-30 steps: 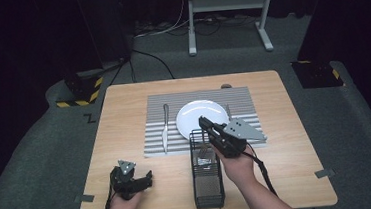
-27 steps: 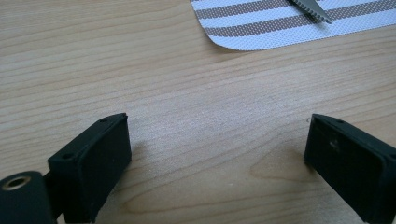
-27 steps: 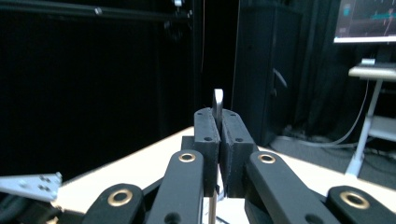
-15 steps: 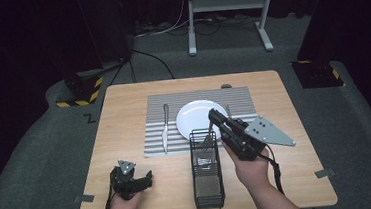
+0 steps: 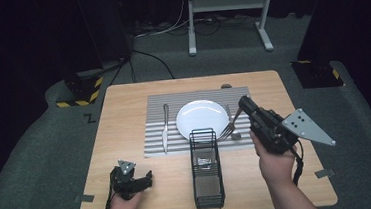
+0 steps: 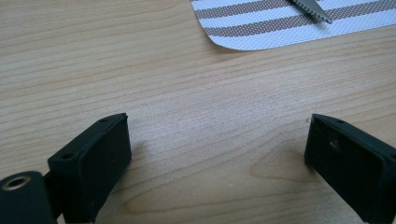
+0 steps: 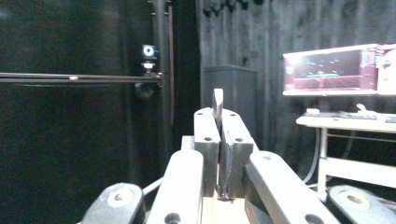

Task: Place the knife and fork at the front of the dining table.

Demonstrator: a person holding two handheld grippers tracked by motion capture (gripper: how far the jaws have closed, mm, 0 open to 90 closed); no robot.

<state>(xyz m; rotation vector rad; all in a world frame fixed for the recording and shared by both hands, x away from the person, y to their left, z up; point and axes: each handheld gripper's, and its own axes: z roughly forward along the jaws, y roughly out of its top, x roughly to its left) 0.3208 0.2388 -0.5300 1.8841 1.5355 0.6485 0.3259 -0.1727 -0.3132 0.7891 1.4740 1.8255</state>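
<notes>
The right gripper [image 5: 243, 103], jaws clamped on a fork [image 5: 230, 124], hangs just right of the white plate [image 5: 202, 119]. The wire basket [image 5: 206, 168] stands below the plate. The left gripper [image 5: 146, 178] rests wide open on the bench [image 5: 124, 114], holding nothing.

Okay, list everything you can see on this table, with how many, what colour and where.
light wooden table: one, tan, centre of the high view
striped grey-and-white placemat: one, far half of the table
round white plate: one, middle of the placemat
silver table knife: one, on the placemat left of the plate
silver spoon-like utensil: one, on the placemat right of the plate
silver metal fork: one, hanging tines-down, right of the plate
black wire basket: one, near side, in front of the plate
left tongs: black, open, near left
right tongs: black, shut on the fork's handle
</notes>
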